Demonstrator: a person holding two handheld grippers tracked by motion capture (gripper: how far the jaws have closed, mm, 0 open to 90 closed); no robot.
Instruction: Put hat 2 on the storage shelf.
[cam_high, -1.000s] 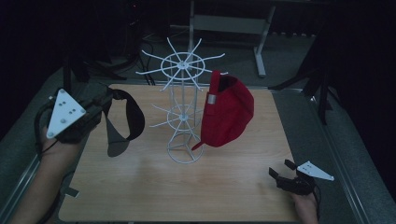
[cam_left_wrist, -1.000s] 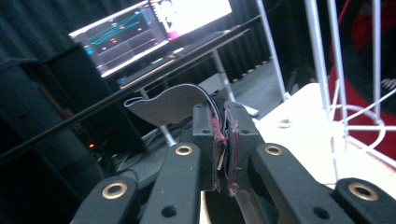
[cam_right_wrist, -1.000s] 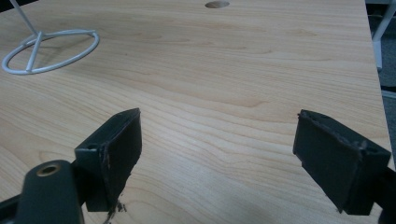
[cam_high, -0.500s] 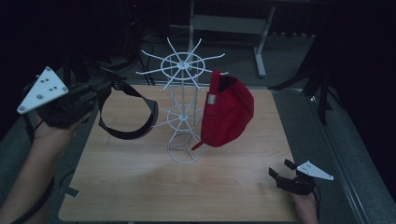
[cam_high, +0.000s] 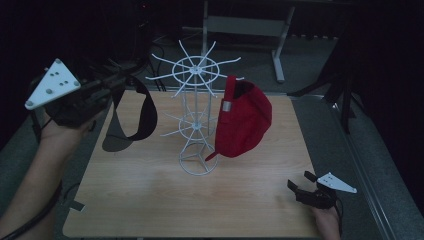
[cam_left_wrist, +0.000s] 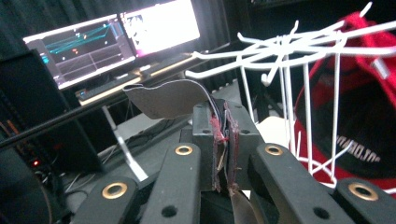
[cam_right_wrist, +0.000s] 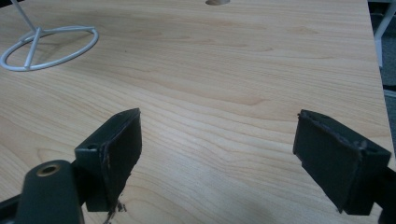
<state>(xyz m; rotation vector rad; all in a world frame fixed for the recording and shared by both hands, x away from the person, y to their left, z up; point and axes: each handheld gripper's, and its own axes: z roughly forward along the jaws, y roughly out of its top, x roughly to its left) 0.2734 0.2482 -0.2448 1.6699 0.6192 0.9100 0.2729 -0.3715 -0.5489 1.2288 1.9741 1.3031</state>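
left gripper (cam_high: 116, 82) higher, black cap (cam_high: 134, 112) lifted

Count: 2 caps, one black cap (cam_high: 134, 112), one red cap (cam_high: 245, 119). 1 white wire rack (cam_high: 195, 117). 1 wooden table (cam_high: 250, 200). 2 claws: left claw (cam_high: 117, 80), right claw (cam_high: 296, 182). 2 lit monitors (cam_left_wrist: 112, 39) in the left gripper view.

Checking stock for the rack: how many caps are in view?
2: a red cap hanging on the white wire rack, and a black cap gripped in the left tongs.
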